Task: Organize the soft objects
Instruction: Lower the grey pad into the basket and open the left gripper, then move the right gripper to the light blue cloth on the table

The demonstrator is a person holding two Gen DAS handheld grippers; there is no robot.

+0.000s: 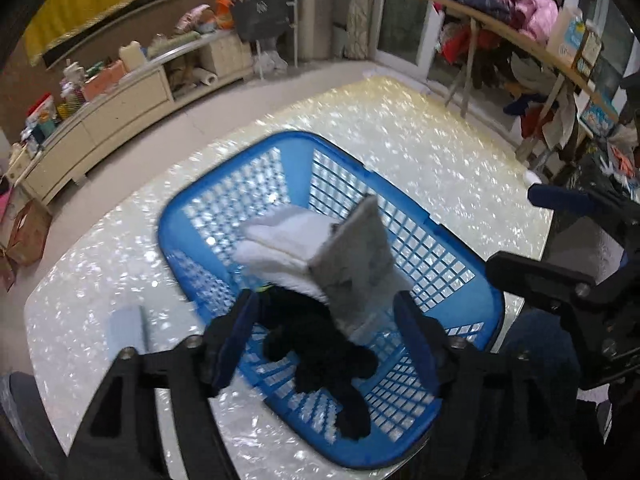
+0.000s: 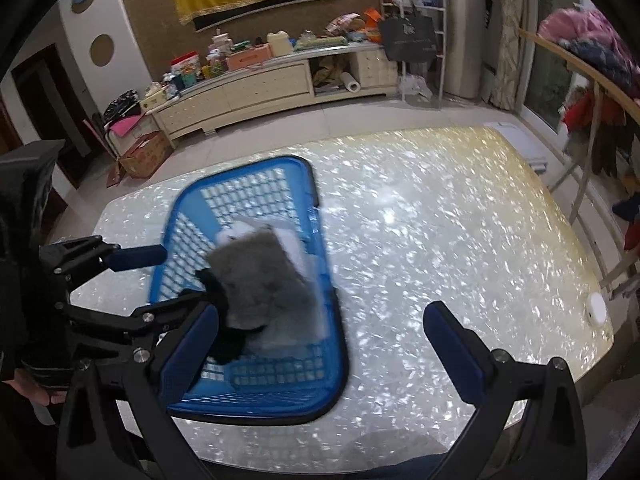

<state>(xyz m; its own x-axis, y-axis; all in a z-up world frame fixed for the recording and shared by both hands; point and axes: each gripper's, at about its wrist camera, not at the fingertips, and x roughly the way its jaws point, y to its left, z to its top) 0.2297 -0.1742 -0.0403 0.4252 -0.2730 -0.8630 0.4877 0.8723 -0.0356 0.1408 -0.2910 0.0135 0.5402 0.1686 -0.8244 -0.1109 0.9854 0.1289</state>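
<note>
A blue plastic basket (image 1: 208,184) stands on the pearly white table (image 1: 420,152). In it lie a white folded cloth (image 1: 280,240), a grey fuzzy cloth (image 1: 356,264) and a black fuzzy cloth (image 1: 316,348). My left gripper (image 1: 324,340) is open, its fingers hovering over the basket on either side of the black cloth, holding nothing. My right gripper (image 2: 320,340) is open and empty above the basket's right rim (image 2: 316,200). The grey cloth (image 2: 260,280) and black cloth (image 2: 224,320) also show in the right wrist view.
A small white round object (image 2: 597,308) lies at the table's right edge. A low cream cabinet (image 2: 260,92) with clutter runs along the far wall. A wooden rack with clothes (image 1: 500,20) stands to the right of the table. A cardboard box (image 2: 144,156) sits on the floor.
</note>
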